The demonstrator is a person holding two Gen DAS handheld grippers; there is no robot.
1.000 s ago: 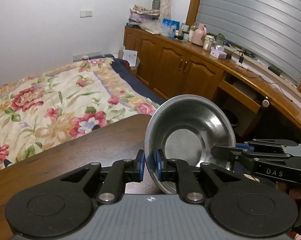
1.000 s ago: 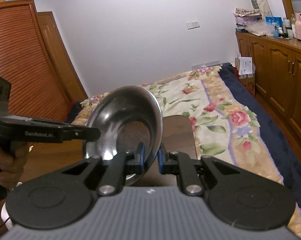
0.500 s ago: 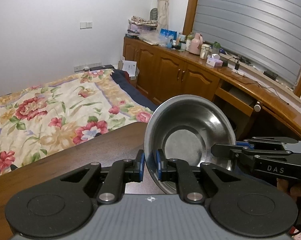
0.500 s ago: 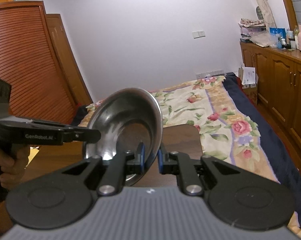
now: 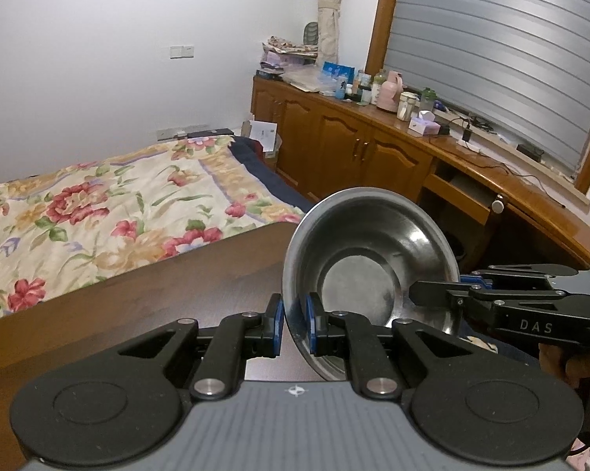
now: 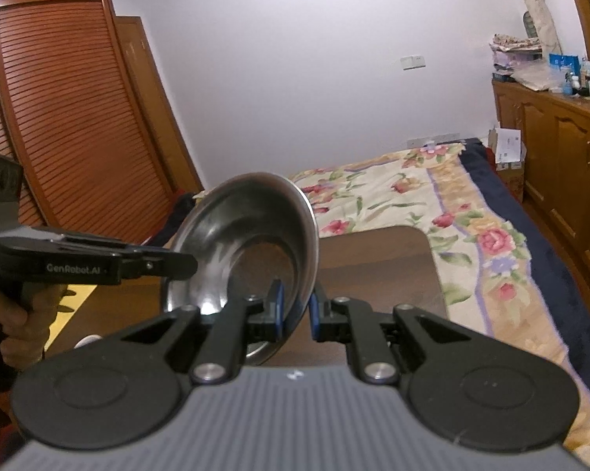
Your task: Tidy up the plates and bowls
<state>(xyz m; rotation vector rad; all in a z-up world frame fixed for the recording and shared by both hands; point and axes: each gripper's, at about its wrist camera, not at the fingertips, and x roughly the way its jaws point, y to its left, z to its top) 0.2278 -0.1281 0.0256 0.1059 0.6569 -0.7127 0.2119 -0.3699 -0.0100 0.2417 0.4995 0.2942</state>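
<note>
A steel bowl [image 5: 369,267] hangs tilted on edge above the dark wooden table [image 5: 157,294], held from two sides. My left gripper [image 5: 295,324] is shut on its near-left rim. My right gripper [image 5: 432,294] comes in from the right and clamps the opposite rim. In the right wrist view the same bowl [image 6: 248,243] shows its hollow side, with my right gripper [image 6: 297,310] shut on its right rim. The left gripper [image 6: 177,265] pinches the far-left rim there, and a hand [image 6: 8,314] holds its handle. No other plates or bowls are visible.
A bed with a floral cover [image 5: 99,204] lies just beyond the table's far edge. Wooden cabinets [image 5: 354,149] with a cluttered top run along the right wall under a shuttered window. A slatted wardrobe [image 6: 71,117] stands on the left. The table corner [image 6: 416,235] is rounded.
Both grippers, still clamped on the bowl, have risen and tilted upward. More wall and window show in both views, and the table sits lower in frame.
</note>
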